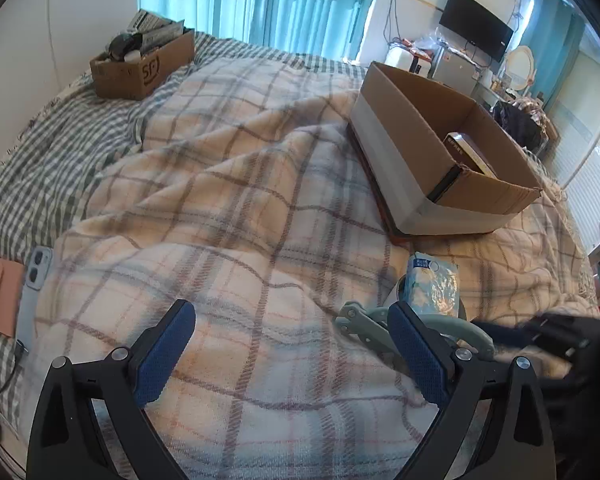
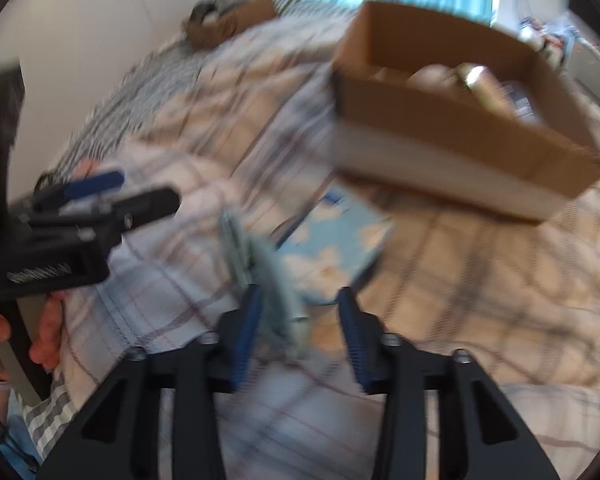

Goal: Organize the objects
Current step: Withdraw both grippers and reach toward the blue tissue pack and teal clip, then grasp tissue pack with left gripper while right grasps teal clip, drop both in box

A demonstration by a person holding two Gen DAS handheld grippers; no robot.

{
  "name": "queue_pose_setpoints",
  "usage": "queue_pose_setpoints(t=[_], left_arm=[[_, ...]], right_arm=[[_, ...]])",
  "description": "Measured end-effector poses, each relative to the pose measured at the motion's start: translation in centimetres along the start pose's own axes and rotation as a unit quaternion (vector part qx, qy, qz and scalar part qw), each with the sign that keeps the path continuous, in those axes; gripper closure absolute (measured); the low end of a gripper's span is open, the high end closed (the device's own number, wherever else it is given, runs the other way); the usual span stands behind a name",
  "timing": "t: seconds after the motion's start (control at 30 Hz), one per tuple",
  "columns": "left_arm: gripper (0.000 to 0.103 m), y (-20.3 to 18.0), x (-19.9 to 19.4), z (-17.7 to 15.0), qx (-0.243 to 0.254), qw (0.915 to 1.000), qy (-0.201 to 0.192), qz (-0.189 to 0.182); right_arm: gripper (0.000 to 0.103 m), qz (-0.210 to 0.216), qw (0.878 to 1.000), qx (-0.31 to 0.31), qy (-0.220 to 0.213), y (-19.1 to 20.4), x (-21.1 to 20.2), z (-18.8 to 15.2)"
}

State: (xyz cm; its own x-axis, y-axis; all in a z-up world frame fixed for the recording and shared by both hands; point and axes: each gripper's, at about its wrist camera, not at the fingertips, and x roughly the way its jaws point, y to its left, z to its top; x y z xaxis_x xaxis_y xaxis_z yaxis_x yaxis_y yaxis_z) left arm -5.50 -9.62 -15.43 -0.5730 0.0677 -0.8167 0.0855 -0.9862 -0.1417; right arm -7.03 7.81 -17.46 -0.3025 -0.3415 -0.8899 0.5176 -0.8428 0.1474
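Jaws on the left gripper (image 1: 292, 344) stood spread wide over the plaid blanket (image 1: 228, 208) on the bed, with nothing between them. Those on the right gripper (image 2: 298, 312) were also parted; the grey-green pliers (image 2: 268, 264) lay in the gap, close to the left pad, but the right wrist view was too blurred to tell whether either pad touched them, so no grip was made yet.

From the left wrist view, the pliers (image 1: 360, 320) rested on the blanket just beside a soft blue pack of tissues (image 1: 434, 286), and both lay near the open cardboard box (image 1: 404, 184), which already held a small dark carton (image 1: 466, 150). A second, fuller box (image 1: 140, 66) sat well apart at the far side of the bed, and a phone (image 1: 34, 280) lay at the left edge.

The pliers looked stiff, metal and fairly heavy, likely to swing if caught at one end; the joined handles near the pivot seemed the best hold. The tissue pack would probably be light and squashy, best pinched across its narrow sides.
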Motion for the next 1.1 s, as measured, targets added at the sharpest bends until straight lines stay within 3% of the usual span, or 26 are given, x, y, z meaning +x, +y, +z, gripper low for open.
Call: queue_pose_setpoints(t=[0.1,0.23,0.43,0.6,0.73,0.83,0.93,1.0,1.1], left_arm=[[0.004,0.2,0.0,-0.1,-0.003,1.0,0.001,-0.007],[0.004,0.1,-0.1,-0.2,-0.001,1.0,0.001,-0.005],[0.004,-0.5,-0.6,-0.1,0.012,0.9999,-0.007,0.008],[0.004,-3.0,-0.6,0.5,0.059,0.9975,-0.006,0.038],[0.004,-6.9,-0.4,0.9,0.117,0.9926,-0.018,0.03],[0.004,-9.7,1.7,1.2,0.145,0.9893,-0.003,0.018],[0.01,-11.6,3.9,1.0,0.169,0.9853,0.022,0.014],[0.023,-12.4,5.4,0.8,0.171,0.9839,0.05,-0.002],[0.025,-13.6,6.9,0.2,0.179,0.9808,0.076,-0.009]], right_arm=[[0.074,-0.011,0.999,-0.029,0.011,1.7,0.8,-0.4],[0.092,-0.014,0.999,-0.028,-0.004,2.3,-0.3,-1.0],[0.094,-0.002,0.995,0.022,-0.094,1.3,-6.7,-1.4],[0.094,-0.072,0.987,0.029,-0.142,-1.4,-11.3,-1.5],[0.094,-0.117,0.979,0.066,-0.154,-6.1,-12.7,-1.5],[0.093,-0.147,0.974,0.093,-0.146,-9.2,-12.6,-2.2],[0.093,-0.113,0.976,0.126,-0.139,-11.4,-11.5,-3.3],[0.093,-0.1,0.976,0.137,-0.133,-12.3,-10.6,-3.8],[0.093,-0.085,0.976,0.147,-0.135,-12.9,-10.3,-4.1]])
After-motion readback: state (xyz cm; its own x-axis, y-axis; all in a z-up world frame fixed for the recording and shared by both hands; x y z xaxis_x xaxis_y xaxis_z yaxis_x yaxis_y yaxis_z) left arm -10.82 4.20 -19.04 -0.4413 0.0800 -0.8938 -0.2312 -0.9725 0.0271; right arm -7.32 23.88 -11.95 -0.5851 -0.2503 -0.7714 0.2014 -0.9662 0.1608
